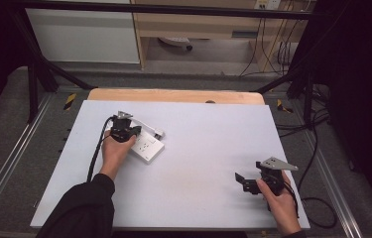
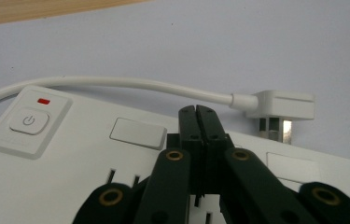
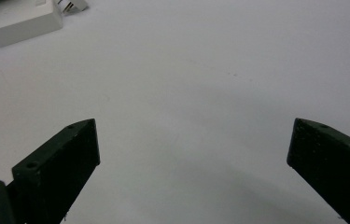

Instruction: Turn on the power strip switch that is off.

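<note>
A white power strip [image 1: 147, 145] lies at nine o'clock on the white table [image 1: 208, 148]. Its cord [image 2: 116, 84] curves toward one o'clock, ending in a plug [image 2: 282, 109] on the tabletop.

We find the white rectangular table mat [image 1: 198, 163] open across its middle and right, where the right gripper [image 3: 193, 144] hangs with jaws wide apart. The only obstruction is at the left rear: a flat white plastic power strip [image 1: 146, 145], its white cable [image 2: 116, 83] and flat white plug [image 2: 282, 108] just behind. The left gripper [image 2: 196, 112], jaws pressed together, sits over the strip.
</note>
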Motion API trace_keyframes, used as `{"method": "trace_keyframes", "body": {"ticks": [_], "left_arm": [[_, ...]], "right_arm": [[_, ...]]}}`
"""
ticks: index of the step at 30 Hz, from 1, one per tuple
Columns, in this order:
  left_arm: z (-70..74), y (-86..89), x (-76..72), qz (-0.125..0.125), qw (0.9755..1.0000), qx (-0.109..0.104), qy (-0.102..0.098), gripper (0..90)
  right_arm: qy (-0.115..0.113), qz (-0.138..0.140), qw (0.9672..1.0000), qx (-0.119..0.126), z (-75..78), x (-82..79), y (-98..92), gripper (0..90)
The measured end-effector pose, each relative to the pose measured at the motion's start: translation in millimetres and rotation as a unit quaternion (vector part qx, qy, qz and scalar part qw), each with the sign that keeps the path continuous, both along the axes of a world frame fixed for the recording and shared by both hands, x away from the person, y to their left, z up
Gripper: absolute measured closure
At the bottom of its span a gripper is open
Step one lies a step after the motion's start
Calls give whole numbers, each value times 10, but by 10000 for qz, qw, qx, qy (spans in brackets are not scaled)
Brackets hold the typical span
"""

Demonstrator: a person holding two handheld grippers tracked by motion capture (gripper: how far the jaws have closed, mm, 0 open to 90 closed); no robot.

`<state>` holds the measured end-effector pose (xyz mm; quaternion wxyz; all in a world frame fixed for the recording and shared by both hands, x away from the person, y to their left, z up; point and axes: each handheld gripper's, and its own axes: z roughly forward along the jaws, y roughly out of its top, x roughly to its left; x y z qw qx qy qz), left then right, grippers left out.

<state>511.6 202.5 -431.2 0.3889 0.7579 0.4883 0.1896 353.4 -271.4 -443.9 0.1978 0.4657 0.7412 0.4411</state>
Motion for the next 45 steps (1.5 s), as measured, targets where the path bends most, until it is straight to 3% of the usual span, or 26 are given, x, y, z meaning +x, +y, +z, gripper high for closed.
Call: {"method": "trace_keyframes", "body": {"ticks": [45], "left_arm": [[-34,0,-12,-7,9999,67,-82,900]], "right_arm": [[17,11,10000,17,-5,5,4,27]]}}
